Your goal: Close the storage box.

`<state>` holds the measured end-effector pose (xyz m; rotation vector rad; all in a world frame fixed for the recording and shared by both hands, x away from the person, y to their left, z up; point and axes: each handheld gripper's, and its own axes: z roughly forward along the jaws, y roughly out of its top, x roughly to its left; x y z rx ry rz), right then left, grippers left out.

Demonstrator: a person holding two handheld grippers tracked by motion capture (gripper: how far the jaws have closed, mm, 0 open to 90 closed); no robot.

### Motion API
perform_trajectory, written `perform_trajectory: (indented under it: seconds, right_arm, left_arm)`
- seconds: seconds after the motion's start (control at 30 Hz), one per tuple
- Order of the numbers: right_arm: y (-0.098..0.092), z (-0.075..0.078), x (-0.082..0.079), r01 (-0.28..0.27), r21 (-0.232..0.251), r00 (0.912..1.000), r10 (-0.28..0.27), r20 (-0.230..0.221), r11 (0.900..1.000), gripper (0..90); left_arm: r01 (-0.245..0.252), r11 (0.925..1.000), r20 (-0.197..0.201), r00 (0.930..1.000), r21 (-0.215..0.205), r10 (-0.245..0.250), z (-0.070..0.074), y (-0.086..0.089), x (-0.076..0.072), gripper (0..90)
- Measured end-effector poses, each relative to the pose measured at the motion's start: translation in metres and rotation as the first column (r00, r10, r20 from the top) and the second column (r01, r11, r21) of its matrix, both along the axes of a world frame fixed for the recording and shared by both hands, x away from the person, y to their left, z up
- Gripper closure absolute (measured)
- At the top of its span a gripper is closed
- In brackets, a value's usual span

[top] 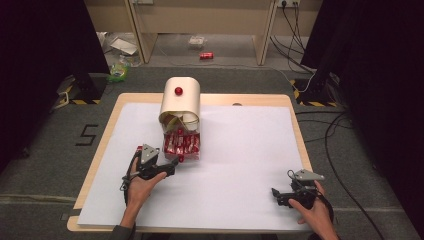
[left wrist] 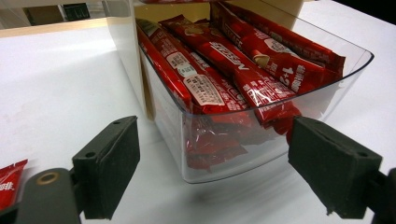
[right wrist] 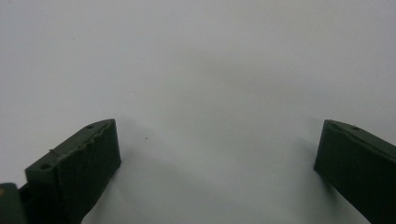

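Left gripper (left wrist: 212, 172), jaws wide and empty, faces the clear tray (left wrist: 261, 154) of red sachets (left wrist: 233, 74) at frame centre; reach step; next, advance and pinch 1; right gripper (right wrist: 217, 172) gapes idle.

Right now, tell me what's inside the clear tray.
The clear tray holds red snack sachets, stacked lengthwise. The lower layers and the tray's rear, under the cream cover, are hidden.

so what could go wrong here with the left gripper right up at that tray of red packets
The left gripper is open right in front of the clear tray, which is full of red packets. Pushing forward could shove the tray along the white sheet. Closing low might catch the tray wall rather than a packet. A loose packet lying beside the gripper could get knocked.
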<state>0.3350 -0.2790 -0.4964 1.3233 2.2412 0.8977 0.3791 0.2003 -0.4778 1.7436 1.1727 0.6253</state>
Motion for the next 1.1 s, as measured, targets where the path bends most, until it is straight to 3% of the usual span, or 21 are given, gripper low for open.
perform_trajectory:
  seconds: [1.1]
  right_arm:
    - [0.0, 0.0, 0.0, 0.0, -0.001, 1.0, 0.0, 0.001, 1.0, 0.6]
  left_arm:
    - [-0.025, 0.9997, 0.011, 0.9996, 0.005, 0.025, -0.001, 0.0, 0.02, 16.4]
